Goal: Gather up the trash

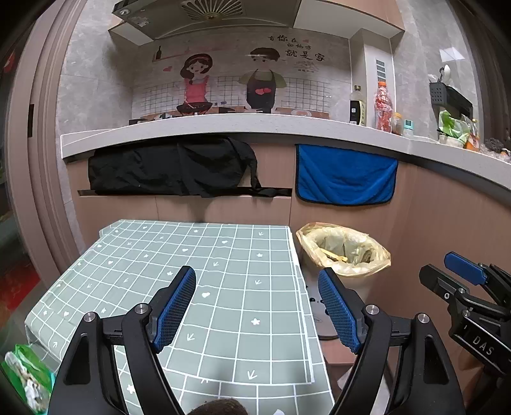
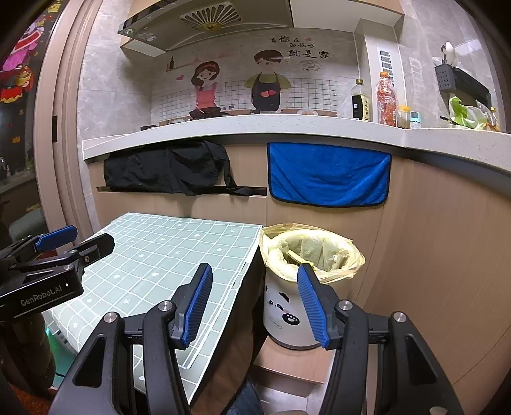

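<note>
- Where the kitchen wall meets the cabinets, a pale stone counter [image 1: 255, 126] curves across the far side of both views, with a cartoon couple sticker [image 1: 230, 83] on the tiles behind it and a range hood [image 1: 204, 16] above.
- Below the counter edge, a black cloth [image 1: 172, 172] hangs at the left and a blue towel [image 1: 345, 175] at the right, flat against the wooden cabinet front.
- Nearer, a low table under a green grid-patterned cloth [image 1: 223, 287] takes up the middle of the left wrist view; its top shows only the cloth.
- Just right of the table stands the trash bin [image 2: 287, 309], white with a panda face, lined with a yellowish bag [image 2: 319, 252] folded over its rim; some scraps, with a yellow piece among them, lie inside.
- Bottles [image 1: 383, 107] and jars stand far right on the counter, with green bagged produce [image 1: 453, 127] beyond them.
- Both tools hang side by side, pointing slightly downward toward the table and bin.
- Over the table, the left gripper [image 1: 257, 308] has its blue pads spread wide, with nothing between them.
- Beside the table's right edge and near the bin, the right gripper [image 2: 254, 306] is also spread, pads apart and empty.
- At the near left corner of the left wrist view, a green printed wrapper [image 1: 27, 376] lies off the table's edge.
</note>
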Available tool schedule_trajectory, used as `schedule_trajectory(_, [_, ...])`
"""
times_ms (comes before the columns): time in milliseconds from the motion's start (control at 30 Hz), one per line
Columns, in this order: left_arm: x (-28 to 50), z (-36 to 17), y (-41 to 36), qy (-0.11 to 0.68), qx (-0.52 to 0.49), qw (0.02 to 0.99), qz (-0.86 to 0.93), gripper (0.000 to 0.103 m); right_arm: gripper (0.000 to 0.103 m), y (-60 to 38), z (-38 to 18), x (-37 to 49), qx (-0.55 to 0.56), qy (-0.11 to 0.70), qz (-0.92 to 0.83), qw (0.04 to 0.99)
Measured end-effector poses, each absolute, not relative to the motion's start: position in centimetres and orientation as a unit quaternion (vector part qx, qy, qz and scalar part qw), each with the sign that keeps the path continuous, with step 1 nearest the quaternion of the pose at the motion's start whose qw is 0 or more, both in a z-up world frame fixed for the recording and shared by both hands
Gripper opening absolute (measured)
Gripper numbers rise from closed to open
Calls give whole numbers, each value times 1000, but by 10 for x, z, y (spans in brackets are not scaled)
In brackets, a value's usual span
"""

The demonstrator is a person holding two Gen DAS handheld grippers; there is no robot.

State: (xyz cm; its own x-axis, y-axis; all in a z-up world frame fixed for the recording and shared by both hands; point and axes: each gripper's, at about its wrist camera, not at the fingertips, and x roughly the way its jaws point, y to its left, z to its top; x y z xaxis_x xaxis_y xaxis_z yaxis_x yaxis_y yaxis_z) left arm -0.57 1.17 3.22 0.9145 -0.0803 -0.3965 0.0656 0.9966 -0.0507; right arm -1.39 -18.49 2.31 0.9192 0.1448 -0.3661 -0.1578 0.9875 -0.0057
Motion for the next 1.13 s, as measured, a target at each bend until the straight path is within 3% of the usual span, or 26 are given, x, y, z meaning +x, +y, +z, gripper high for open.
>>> schedule_trajectory(1133, [3,25,9,213,-18,976,-50,79,53,-188,19,-18,-3,195,65,979])
